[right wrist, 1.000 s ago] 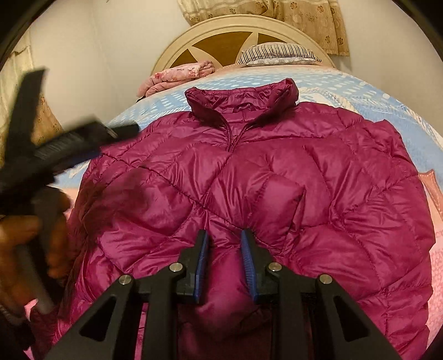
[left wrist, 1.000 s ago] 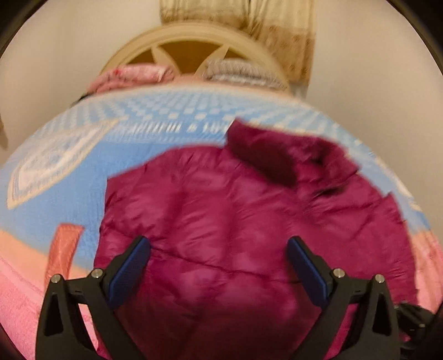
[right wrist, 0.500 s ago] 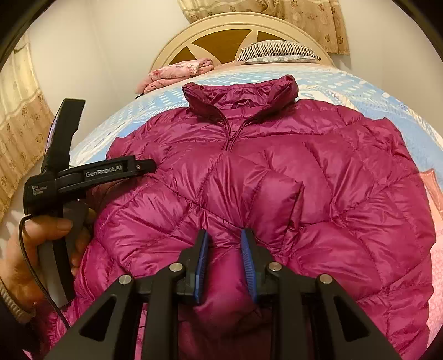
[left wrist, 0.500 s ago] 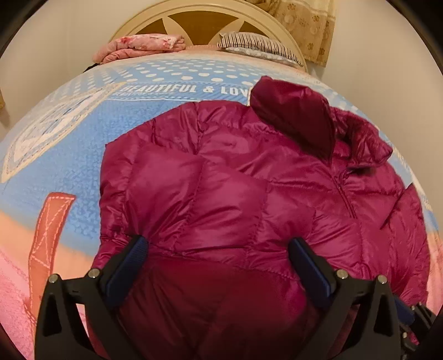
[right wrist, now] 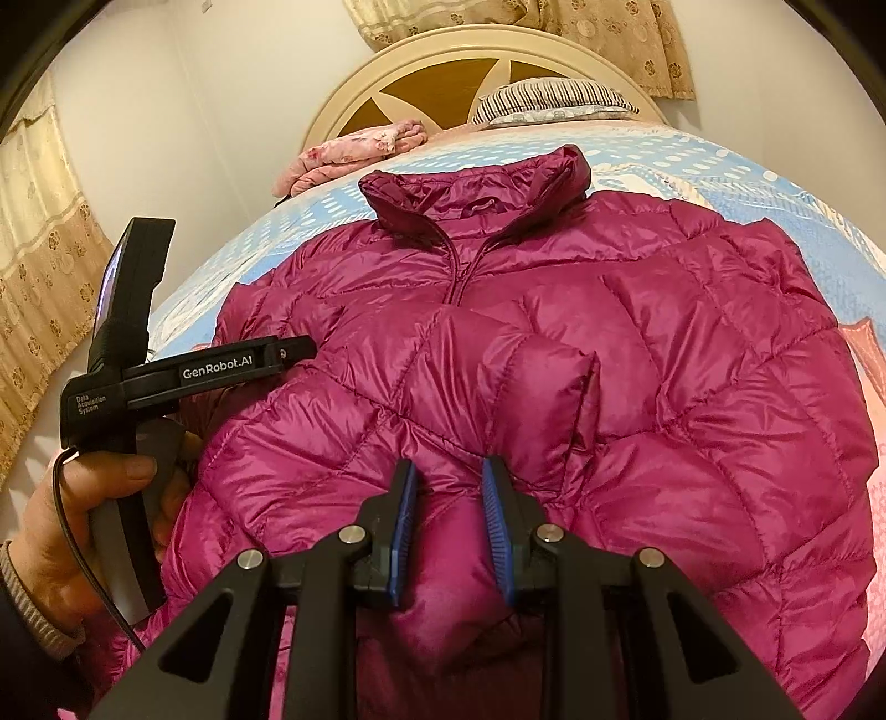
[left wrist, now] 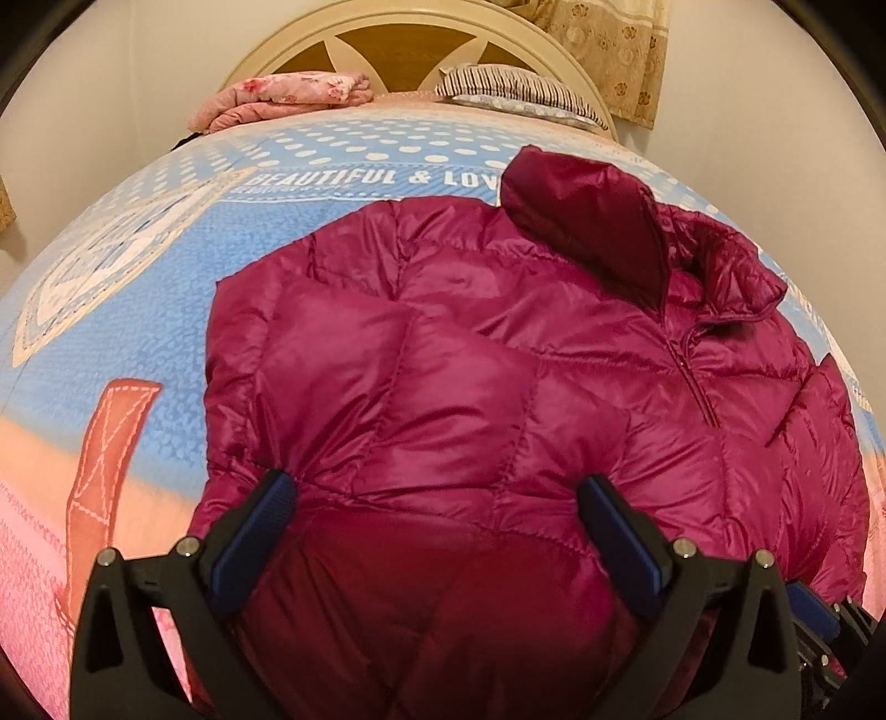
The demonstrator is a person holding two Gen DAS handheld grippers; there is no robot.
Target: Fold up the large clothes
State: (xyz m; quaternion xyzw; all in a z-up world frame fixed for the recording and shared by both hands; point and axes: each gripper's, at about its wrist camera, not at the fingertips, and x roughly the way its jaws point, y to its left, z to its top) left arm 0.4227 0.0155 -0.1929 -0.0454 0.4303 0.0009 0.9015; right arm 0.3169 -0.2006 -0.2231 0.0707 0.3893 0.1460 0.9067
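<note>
A magenta quilted down jacket (left wrist: 470, 376) lies front up on the bed, collar toward the headboard; it also shows in the right wrist view (right wrist: 554, 343). A sleeve is folded across its front. My left gripper (left wrist: 437, 515) is open wide, empty, over the jacket's lower left part. My right gripper (right wrist: 449, 515) is shut on a puffed fold of the jacket's lower front. The left gripper's body (right wrist: 166, 376), held by a hand, shows at the jacket's left edge in the right wrist view.
The bed has a blue, pink and white printed cover (left wrist: 138, 310). A folded pink blanket (left wrist: 288, 99) and a striped pillow (left wrist: 515, 91) lie by the cream headboard (left wrist: 398, 27). Curtains (right wrist: 39, 266) hang at the left and behind the headboard.
My left gripper has swung down and settled over the jacket's left side, still open. My right gripper has kept its hold on the fold and barely moved.
</note>
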